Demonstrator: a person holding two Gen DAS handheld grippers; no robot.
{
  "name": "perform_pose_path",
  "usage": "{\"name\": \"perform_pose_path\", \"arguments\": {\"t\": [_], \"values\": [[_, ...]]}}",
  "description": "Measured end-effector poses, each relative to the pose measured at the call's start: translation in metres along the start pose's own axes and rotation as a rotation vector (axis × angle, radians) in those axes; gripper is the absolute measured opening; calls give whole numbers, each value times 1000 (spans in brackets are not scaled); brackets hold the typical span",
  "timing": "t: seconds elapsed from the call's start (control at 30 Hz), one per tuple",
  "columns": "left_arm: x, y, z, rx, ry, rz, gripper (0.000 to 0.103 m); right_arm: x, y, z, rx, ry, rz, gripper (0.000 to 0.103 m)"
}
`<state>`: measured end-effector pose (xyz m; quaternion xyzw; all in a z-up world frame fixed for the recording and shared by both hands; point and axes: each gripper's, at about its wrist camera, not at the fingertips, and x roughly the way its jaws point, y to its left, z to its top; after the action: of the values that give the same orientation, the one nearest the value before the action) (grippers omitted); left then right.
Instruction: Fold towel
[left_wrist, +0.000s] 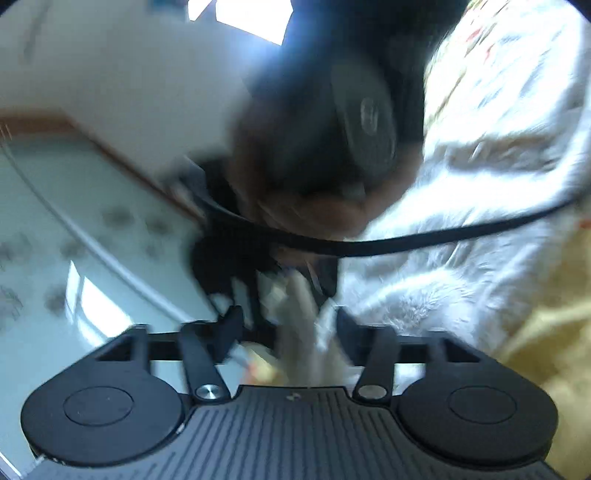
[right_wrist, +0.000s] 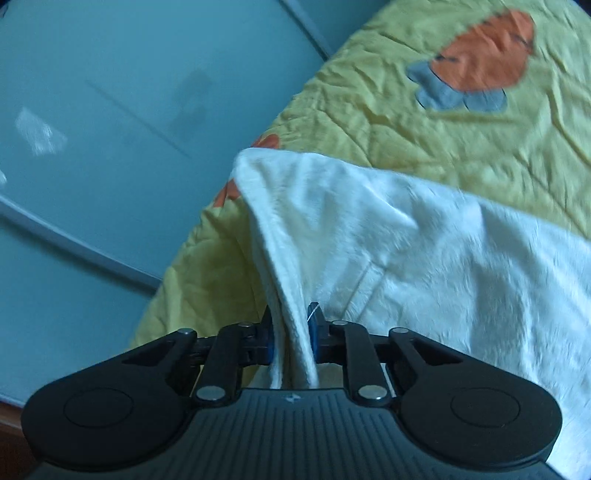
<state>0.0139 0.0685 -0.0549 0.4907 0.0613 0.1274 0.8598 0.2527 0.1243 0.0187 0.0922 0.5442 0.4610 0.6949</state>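
Note:
The white fluffy towel lies on a yellow quilt, one edge lifted into a ridge. My right gripper is shut on that folded edge, its blue pads pressing the cloth from both sides. The left wrist view is blurred. There my left gripper stands open, and a strip of the towel runs between its fingers without touching them. The rest of the towel spreads to the right. Just ahead, a person's hand grips a dark handle.
The quilt carries orange and blue-grey patches and ends at the bed's edge on the left. Below it is a pale tiled floor. A black cable hangs across the left wrist view. A white wall with a brown skirting is behind.

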Motion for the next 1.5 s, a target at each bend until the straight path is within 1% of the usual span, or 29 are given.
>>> {"name": "perform_pose_path", "arguments": {"t": [0.03, 0.07, 0.1, 0.13, 0.2, 0.27, 0.33, 0.43, 0.5, 0.6, 0.7, 0.73, 0.77, 0.83, 0.87, 0.97, 1.0, 1.03, 1.1, 1.17, 1.2, 1.23, 1.27, 1.3, 1.33, 1.37, 1.4, 1.43, 1.5], "values": [[-12, 3, -3, 13, -47, 30, 85, -2, -3, -1, 14, -6, 25, 12], [-23, 8, -7, 14, -82, 45, 103, -5, -5, -3, 29, -17, 44, 11], [-34, 13, -11, 6, -109, 50, 103, -8, -6, -5, 37, -31, 66, 11], [-42, 18, -17, 1, -118, 67, 103, -14, -6, -7, 37, -48, 90, 11], [-49, 29, -25, -27, -104, 97, 103, -29, -8, -12, 56, -82, 142, 11], [-53, 43, -24, -104, -80, 128, 103, -51, -9, -20, 64, -115, 197, 11], [-50, 61, -22, -212, -58, 140, 103, -78, -17, -25, 84, -154, 242, 11], [-47, 89, -13, -374, -9, 102, 102, -125, -36, -42, 106, -220, 279, 11], [-42, 103, 0, -457, 20, 59, 102, -157, -55, -56, 143, -261, 289, 11], [-47, 116, 19, -554, -6, 15, 102, -202, -87, -89, 205, -319, 270, 11], [-46, 115, 30, -602, -63, -52, 102, -246, -115, -128, 243, -361, 209, 11], [-47, 115, 37, -622, -82, -87, 102, -258, -124, -141, 258, -374, 181, 11], [-45, 113, 41, -655, -97, -144, 102, -270, -133, -154, 276, -388, 156, 11], [-40, 116, 49, -752, -89, -280, 102, -285, -157, -178, 335, -414, 124, 11], [-35, 118, 52, -842, -54, -381, 101, -292, -168, -192, 367, -426, 114, 11], [-1, 119, 47, -1216, 128, -808, 103, -298, -197, -222, 454, -453, 92, 11], [8, 115, 47, -1302, 184, -898, 96, -295, -204, -225, 473, -457, 87, 11], [15, 114, 48, -1337, 211, -939, 98, -296, -208, -231, 485, -459, 86, 11], [18, 109, 55, -1365, 240, -1006, 98, -292, -211, -238, 498, -463, 104, 11], [11, 106, 65, -1349, 229, -1021, 99, -293, -214, -243, 503, -470, 123, 11], [14, 103, 68, -1345, 245, -1046, 103, -294, -218, -244, 506, -474, 132, 11], [21, 100, 69, -1364, 288, -1107, 102, -295, -222, -250, 507, -476, 142, 11], [27, 82, 80, -1392, 359, -1191, 103, -294, -224, -250, 508, -479, 149, 11], [35, 74, 81, -1411, 439, -1232, 102, -294, -226, -251, 509, -480, 155, 11], [39, 71, 80, -1397, 515, -1205, 102, -296, -230, -256, 515, -480, 162, 11], [41, 71, 88, -1334, 525, -1141, 101, -295, -233, -257, 526, -481, 169, 11], [37, 73, 97, -1253, 499, -1071, 101, -298, -237, -263, 532, -483, 175, 11], [34, 76, 103, -1196, 464, -1021, 102, -298, -237, -264, 531, -487, 177, 11], [25, 80, 112, -1132, 410, -963, 102, -303, -234, -265, 521, -494, 173, 11]]}}
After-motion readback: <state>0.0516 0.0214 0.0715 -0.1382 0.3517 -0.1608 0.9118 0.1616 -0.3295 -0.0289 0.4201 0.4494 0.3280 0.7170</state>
